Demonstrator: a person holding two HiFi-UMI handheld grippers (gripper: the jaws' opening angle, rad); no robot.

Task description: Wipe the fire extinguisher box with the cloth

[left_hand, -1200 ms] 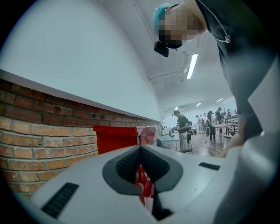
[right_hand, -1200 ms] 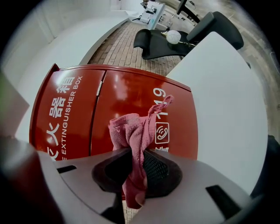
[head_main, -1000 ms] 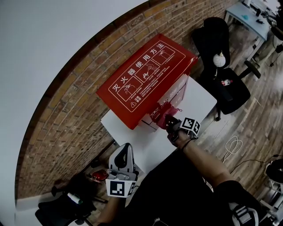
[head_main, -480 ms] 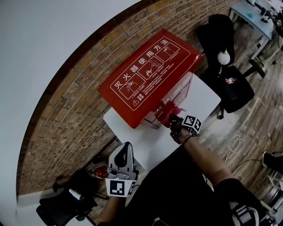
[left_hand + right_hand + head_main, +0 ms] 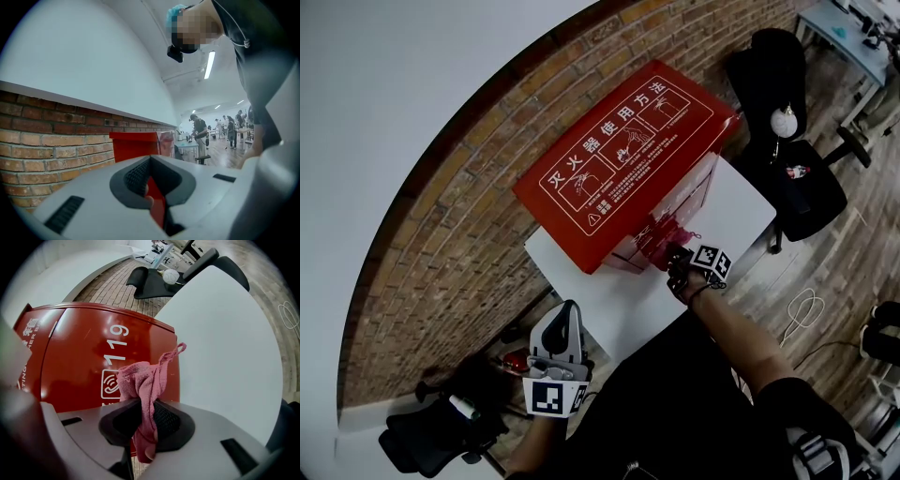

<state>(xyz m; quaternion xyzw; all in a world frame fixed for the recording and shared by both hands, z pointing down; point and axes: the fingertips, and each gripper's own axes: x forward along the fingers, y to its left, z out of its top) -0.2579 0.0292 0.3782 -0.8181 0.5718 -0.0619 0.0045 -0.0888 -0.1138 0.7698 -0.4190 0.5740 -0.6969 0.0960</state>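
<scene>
jaws of the right gripper (image 5: 145,416) are clamped on the pink cloth (image 5: 140,380), which bunches up out of them with a thin loop sticking upward. the cloth is up at the front face of the red fire extinguisher box (image 5: 79,352), beside the white 119 print; whether it presses on the face i cannot tell. from the head view the box (image 5: 628,155) stands on a white worktop (image 5: 614,300) against a brick wall (image 5: 459,234), lid printed with white instruction panels, and the right gripper (image 5: 673,258) is at its lower front. the left gripper (image 5: 564,323) hangs low, well apart from the box, off the worktop's near corner; its jaws (image 5: 150,180) are drawn together, gripping nothing.
</scene>
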